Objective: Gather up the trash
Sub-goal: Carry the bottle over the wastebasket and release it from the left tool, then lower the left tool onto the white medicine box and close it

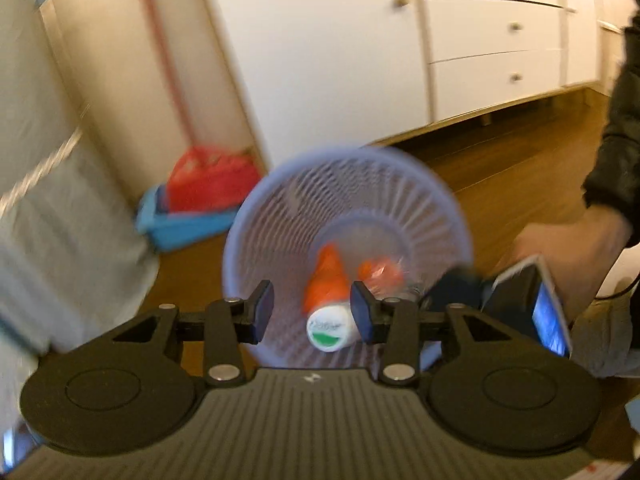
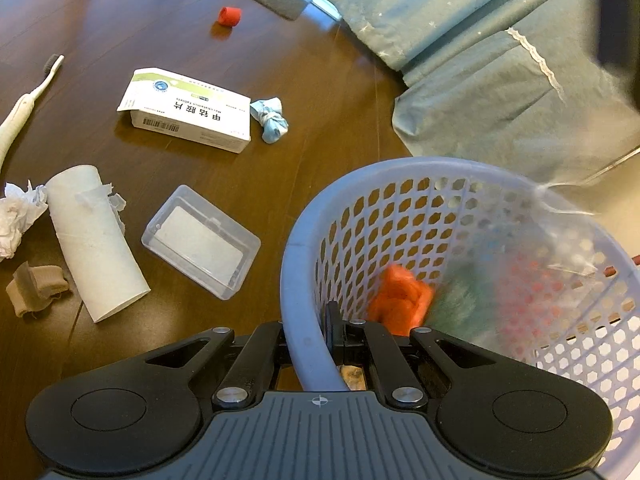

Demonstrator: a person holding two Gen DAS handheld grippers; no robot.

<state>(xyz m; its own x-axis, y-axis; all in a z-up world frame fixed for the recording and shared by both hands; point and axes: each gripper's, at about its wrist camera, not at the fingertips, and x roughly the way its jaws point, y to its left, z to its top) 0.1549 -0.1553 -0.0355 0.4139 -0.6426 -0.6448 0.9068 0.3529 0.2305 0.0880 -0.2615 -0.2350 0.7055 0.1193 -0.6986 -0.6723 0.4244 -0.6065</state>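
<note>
A lavender mesh basket (image 1: pixel 240 224) fills the middle of the left wrist view, seen from above. My left gripper (image 1: pixel 312 314) hangs open over its mouth. Below and between the fingers, a blurred orange bottle (image 1: pixel 326 280) with a white cap lies inside the basket beside an orange wrapper (image 1: pixel 380 272). My right gripper (image 2: pixel 316 332) is shut on the basket's rim (image 2: pixel 296 248), one finger inside the wall. Blurred orange and green items (image 2: pixel 400 296) show inside the basket. Loose trash lies on the wooden floor: a medicine box (image 2: pixel 188 112), a cardboard tube (image 2: pixel 96 240) and a clear plastic case (image 2: pixel 200 240).
Also on the floor are a blue wad (image 2: pixel 272 120), a red cap (image 2: pixel 230 16), a toothbrush (image 2: pixel 24 108), crumpled tissue (image 2: pixel 16 216) and a beige scrap (image 2: pixel 36 288). Teal bedding (image 2: pixel 500 80) hangs at the right. White drawers (image 1: pixel 480 32) and a blue tub (image 1: pixel 180 224) stand behind.
</note>
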